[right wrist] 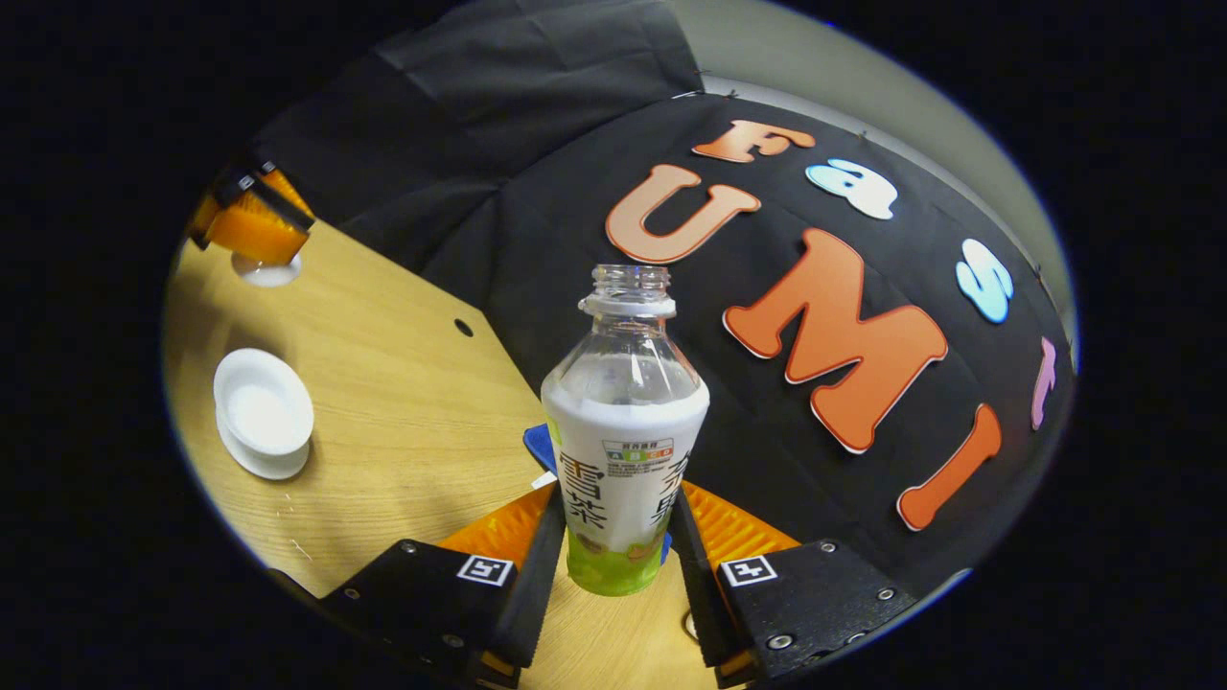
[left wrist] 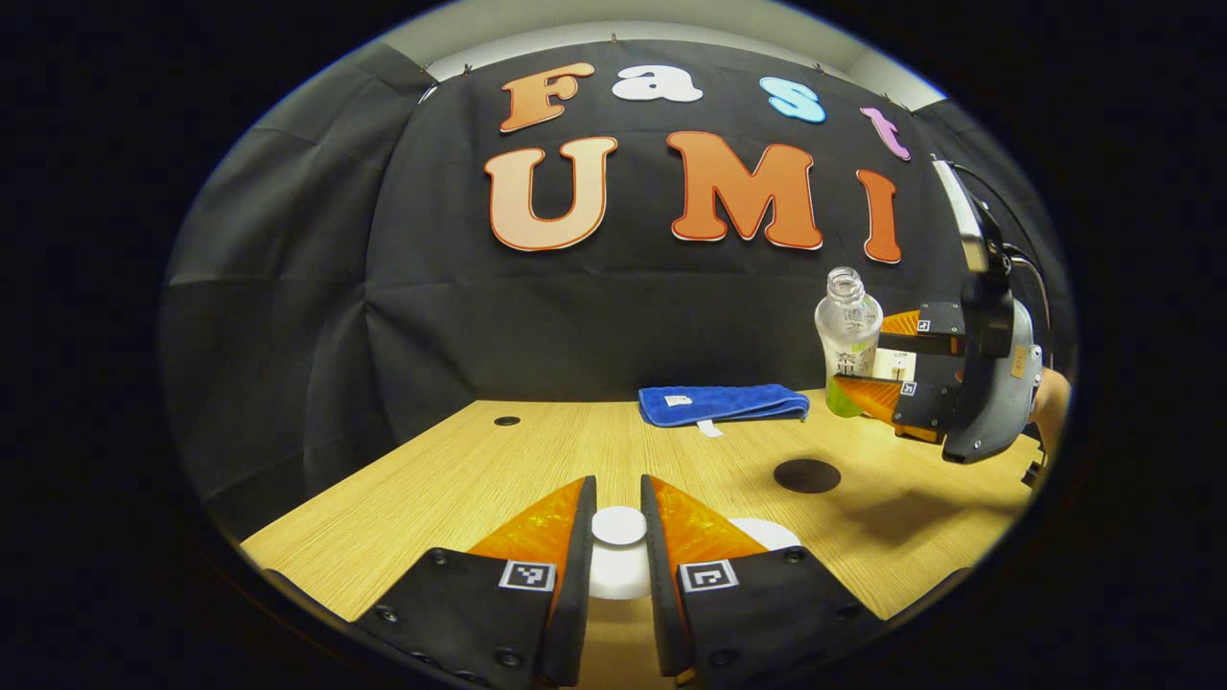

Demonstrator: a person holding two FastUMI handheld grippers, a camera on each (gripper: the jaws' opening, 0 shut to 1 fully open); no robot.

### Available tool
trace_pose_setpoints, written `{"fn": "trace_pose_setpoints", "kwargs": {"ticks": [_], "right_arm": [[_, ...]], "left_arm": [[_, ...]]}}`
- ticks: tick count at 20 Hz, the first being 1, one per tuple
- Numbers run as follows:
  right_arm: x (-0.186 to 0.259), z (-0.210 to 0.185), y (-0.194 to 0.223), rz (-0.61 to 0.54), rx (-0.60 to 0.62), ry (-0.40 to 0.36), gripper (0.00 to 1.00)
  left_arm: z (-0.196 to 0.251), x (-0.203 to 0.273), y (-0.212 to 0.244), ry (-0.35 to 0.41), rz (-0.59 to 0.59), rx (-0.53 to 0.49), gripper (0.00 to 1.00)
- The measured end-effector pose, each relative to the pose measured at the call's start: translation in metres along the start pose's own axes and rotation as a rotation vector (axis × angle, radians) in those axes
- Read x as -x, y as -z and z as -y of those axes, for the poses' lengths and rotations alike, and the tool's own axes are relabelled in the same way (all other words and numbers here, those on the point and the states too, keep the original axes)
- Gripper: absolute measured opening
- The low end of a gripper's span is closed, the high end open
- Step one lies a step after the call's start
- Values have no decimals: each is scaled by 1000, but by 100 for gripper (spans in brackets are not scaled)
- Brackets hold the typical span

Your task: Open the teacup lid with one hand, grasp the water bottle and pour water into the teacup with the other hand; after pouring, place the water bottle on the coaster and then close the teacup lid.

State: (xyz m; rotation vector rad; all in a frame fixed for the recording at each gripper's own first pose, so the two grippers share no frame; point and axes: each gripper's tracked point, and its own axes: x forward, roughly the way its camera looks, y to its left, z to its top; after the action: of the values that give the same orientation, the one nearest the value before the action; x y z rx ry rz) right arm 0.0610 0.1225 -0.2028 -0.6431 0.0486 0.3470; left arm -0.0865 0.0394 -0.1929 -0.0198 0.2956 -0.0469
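Note:
My left gripper [left wrist: 618, 481] is shut on the white teacup lid [left wrist: 618, 565], its knob pinched between the fingers and held over the table. In the right gripper view that lid [right wrist: 266, 273] hangs under the left gripper [right wrist: 251, 228], away from the open white teacup [right wrist: 262, 410] on its saucer. The cup's rim [left wrist: 767, 532] peeks out behind my left gripper's finger. My right gripper [right wrist: 621, 494] is shut on the uncapped water bottle [right wrist: 623, 450]. That bottle [left wrist: 847, 335] is upright, off the table, in the right gripper [left wrist: 863, 359]. A round black coaster [left wrist: 807, 475] lies bare on the table.
A folded blue cloth [left wrist: 724, 402] lies at the back of the wooden table [left wrist: 460, 479], just behind the bottle [right wrist: 537, 446]. A small hole [left wrist: 506, 421] sits near the table's back left. A hand [left wrist: 1050, 393] holds the right gripper.

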Motion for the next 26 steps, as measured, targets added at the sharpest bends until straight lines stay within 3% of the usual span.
{"fn": "trace_pose_setpoints", "kwargs": {"ticks": [7,14,22,26], "right_arm": [[-16,19,11,-44,-311,-25,64],[-38,9,55,-169,-601,-120,65],[-38,-31,92,-296,-666,-192,65],[-39,-29,90,-297,-683,-190,64]], "left_arm": [[3,5,-7,-2,26,9,33],[2,6,-3,-8,20,15,33],[4,5,5,-6,-3,24,33],[11,3,5,7,-6,30,33]]}}
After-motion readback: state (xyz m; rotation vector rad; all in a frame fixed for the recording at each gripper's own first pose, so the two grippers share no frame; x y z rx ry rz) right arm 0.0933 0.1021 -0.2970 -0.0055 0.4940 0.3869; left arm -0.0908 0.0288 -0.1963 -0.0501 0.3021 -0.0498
